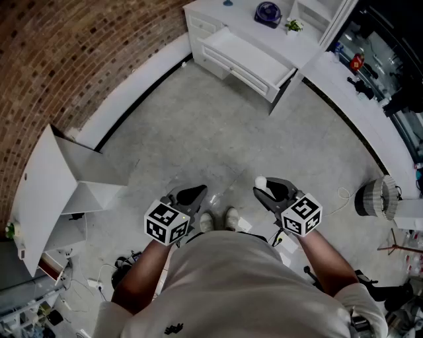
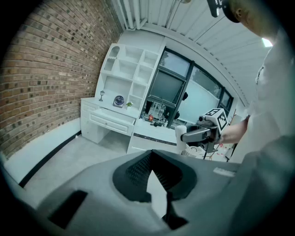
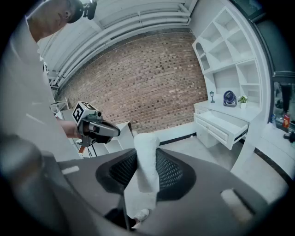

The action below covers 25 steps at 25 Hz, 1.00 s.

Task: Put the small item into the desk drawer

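I stand on a grey floor some way from the white desk, whose drawer is pulled open. My right gripper is shut on a small white cylinder-shaped item. That item stands upright between the pads in the right gripper view, where the open drawer lies far to the right. My left gripper is shut and holds nothing. In the left gripper view the right gripper and the white item show beside it, with the desk behind.
A brick wall curves along the left. A white open cabinet stands at the left. A low white ledge runs along the right, with a round white lamp-like thing. A blue fan and small plant sit on the desk.
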Motion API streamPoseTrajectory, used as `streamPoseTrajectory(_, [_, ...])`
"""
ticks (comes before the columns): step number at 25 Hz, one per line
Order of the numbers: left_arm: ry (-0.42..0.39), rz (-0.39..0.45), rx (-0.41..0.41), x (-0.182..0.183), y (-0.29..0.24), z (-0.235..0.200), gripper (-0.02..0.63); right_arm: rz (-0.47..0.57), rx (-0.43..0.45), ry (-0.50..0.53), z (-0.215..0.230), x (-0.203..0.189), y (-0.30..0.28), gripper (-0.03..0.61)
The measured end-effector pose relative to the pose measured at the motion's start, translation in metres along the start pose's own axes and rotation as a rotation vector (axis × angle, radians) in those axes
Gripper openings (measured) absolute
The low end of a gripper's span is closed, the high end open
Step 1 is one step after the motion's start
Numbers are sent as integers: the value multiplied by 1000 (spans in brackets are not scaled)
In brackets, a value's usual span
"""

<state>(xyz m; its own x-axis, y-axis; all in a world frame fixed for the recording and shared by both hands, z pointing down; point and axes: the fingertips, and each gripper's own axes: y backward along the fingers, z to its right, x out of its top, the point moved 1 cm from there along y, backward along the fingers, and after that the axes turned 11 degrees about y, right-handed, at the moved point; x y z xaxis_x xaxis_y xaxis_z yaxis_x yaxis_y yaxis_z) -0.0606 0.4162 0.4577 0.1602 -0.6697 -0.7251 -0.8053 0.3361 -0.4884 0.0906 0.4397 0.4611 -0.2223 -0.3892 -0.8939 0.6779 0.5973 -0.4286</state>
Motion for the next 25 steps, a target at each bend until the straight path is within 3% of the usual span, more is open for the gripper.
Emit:
streamPoseTrajectory(14, [9,41,44,22,-49,19,6,20,1,1,65,-16,21,137])
streamPoseTrajectory(25, [-33,44,-1,82,-85,-46,6,-17,-62,18,133,8,-29,137])
